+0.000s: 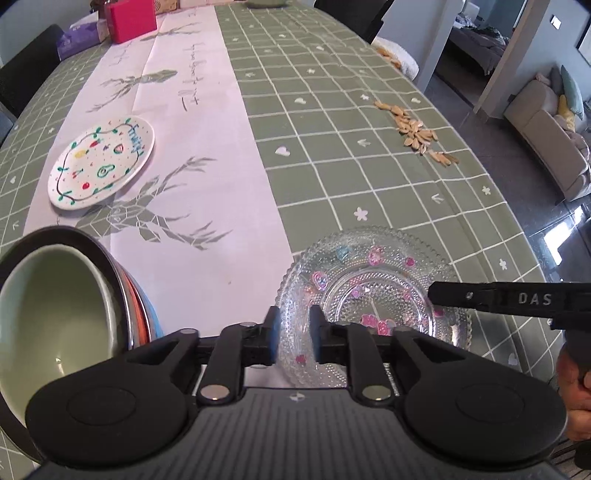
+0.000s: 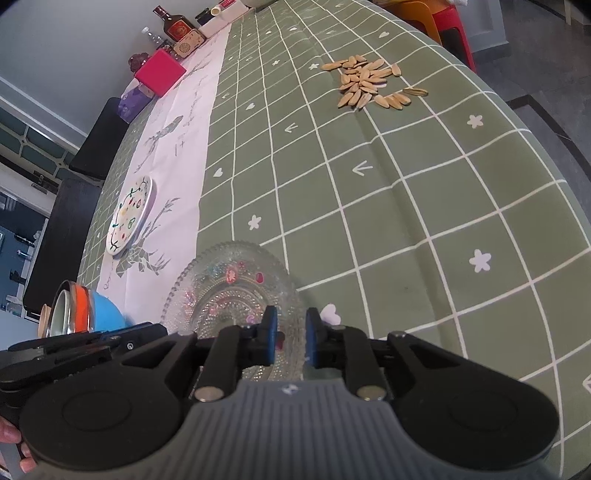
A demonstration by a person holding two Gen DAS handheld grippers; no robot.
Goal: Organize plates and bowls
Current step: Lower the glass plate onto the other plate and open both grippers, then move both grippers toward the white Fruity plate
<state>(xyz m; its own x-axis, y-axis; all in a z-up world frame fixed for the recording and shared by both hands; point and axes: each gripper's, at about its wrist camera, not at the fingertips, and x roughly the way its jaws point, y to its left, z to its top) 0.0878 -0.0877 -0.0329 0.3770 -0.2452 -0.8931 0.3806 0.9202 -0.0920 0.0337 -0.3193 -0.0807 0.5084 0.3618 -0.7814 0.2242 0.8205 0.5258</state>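
Left gripper [image 1: 294,334]: the jaws stand narrowly apart, astride the near rim of the clear glass plate [image 1: 373,295]; a gap shows between each pad and the glass, so the rim is not clamped. Right gripper [image 2: 290,334]: the jaws are likewise narrow, set over the opposite edge of the same plate, and the pads show no firm contact. The glass plate lies flat on the green checked tablecloth [image 1: 369,155], just beside the white table runner [image 1: 207,184].

Directly left of the left gripper stands a stack of nested bowls [image 1: 62,306], pale green innermost, then steel, orange and blue; it lies close to the plate's left edge. Farther out on the runner rests a painted white plate [image 1: 101,162], well apart from the glass one. A scatter of seeds [image 1: 417,133] lies on the cloth near the table's right edge. A red box [image 1: 131,18] stands at the far end.
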